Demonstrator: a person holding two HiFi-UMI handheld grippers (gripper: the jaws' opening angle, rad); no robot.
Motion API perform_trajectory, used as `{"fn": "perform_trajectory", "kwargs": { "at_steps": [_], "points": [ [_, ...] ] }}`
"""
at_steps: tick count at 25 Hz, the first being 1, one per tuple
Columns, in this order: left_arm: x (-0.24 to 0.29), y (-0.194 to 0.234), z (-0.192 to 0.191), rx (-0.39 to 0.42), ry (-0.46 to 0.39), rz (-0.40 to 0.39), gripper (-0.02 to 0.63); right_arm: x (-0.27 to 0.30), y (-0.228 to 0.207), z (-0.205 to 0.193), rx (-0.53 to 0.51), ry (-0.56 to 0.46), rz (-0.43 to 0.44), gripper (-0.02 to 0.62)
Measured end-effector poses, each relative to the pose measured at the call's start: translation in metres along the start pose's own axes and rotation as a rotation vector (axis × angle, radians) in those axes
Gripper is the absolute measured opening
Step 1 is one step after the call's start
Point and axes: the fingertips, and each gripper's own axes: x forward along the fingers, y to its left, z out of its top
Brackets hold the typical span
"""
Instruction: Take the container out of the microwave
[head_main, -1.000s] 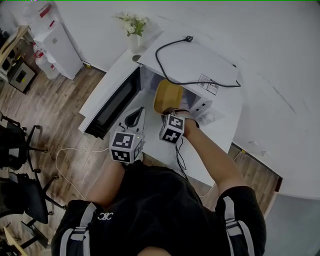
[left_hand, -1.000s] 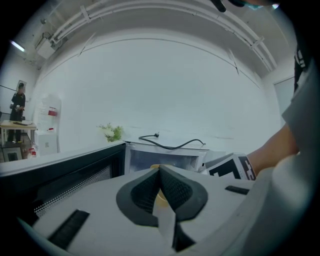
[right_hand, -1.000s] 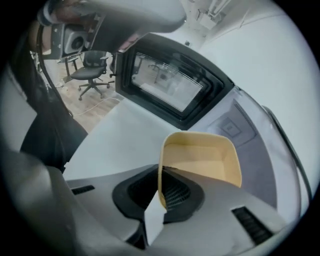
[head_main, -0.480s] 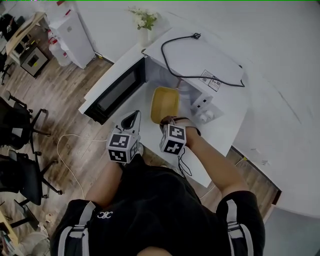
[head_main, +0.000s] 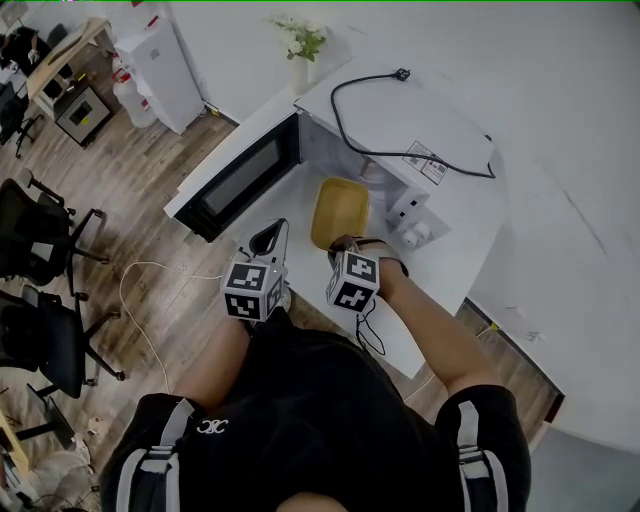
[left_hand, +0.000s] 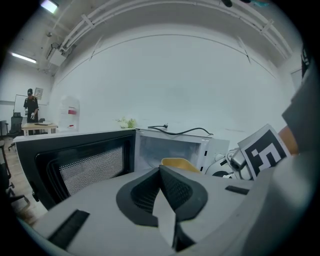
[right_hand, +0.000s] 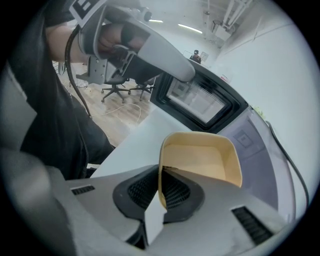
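The yellow container (head_main: 338, 212) hangs just outside the microwave's open cavity (head_main: 342, 165), over the white table (head_main: 450, 270). My right gripper (head_main: 341, 243) is shut on its near rim. In the right gripper view the thin rim of the container (right_hand: 200, 160) runs between the jaws of the right gripper (right_hand: 161, 175), and the container looks empty. My left gripper (head_main: 268, 238) hovers to the left, near the open microwave door (head_main: 240, 180). In its own view the left gripper (left_hand: 161, 172) is shut on nothing, with the container (left_hand: 177, 163) and the open microwave (left_hand: 167, 150) ahead.
A black cable (head_main: 400, 150) lies on top of the microwave, and a vase of flowers (head_main: 303, 45) stands behind it. The knob panel (head_main: 410, 222) is right of the cavity. Office chairs (head_main: 40, 250) and a white floor cable (head_main: 150, 290) are at the left.
The right gripper has drawn the yellow container out of the cavity toward me, and it has levelled from tilted to nearly flat. The left gripper has stayed shut beside the door.
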Motion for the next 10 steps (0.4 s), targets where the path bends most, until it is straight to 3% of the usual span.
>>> {"fn": "perform_trajectory", "kwargs": {
  "at_steps": [10],
  "points": [
    [0.011, -0.003, 0.007, 0.007, -0.005, -0.014, 0.009, 0.0, -0.006, -0.009, 0.011, 0.015, -0.004, 0.012]
  ]
}}
